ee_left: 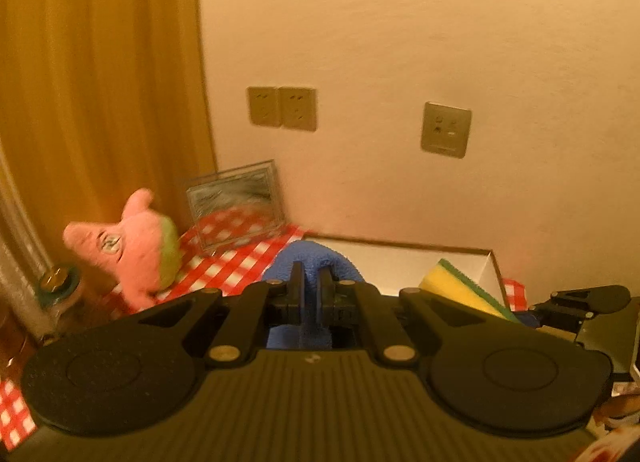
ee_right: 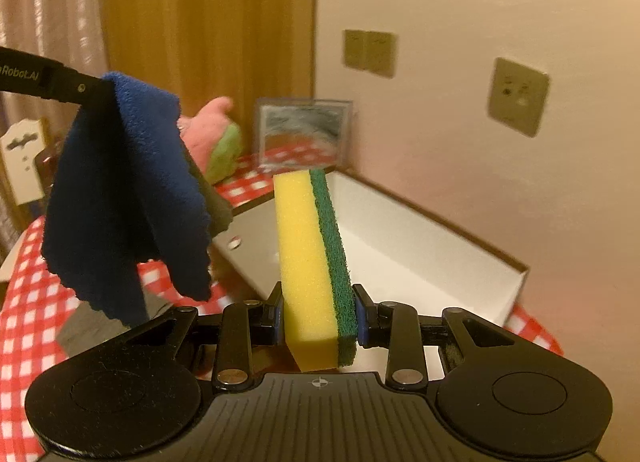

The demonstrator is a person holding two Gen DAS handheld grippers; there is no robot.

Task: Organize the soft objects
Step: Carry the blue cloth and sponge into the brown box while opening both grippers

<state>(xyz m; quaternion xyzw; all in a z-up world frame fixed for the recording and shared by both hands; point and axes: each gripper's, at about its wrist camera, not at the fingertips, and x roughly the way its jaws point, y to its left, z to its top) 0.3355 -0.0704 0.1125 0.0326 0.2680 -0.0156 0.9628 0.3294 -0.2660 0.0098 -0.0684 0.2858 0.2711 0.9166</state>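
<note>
My left gripper (ee_left: pixel 311 274) is shut on a blue cloth (ee_left: pixel 308 258); in the right wrist view the same blue cloth (ee_right: pixel 120 198) hangs from that gripper high at the left, above the table. My right gripper (ee_right: pixel 318 316) is shut on a yellow sponge with a green scouring side (ee_right: pixel 310 258), held on edge over the near end of a white open box (ee_right: pixel 432 246). The sponge (ee_left: pixel 460 288) also shows at the right of the left wrist view, in front of the box (ee_left: pixel 396 262). A pink and green plush toy (ee_left: pixel 132 250) lies on the checked tablecloth at the back left.
A red and white checked tablecloth (ee_right: pixel 28 326) covers the table. A framed picture (ee_left: pixel 236 202) leans against the wall in the corner, beside an orange curtain (ee_left: pixel 96 74). Wall sockets (ee_left: pixel 282 108) sit above it. A small jar with a gold lid (ee_left: pixel 56 282) stands at the far left.
</note>
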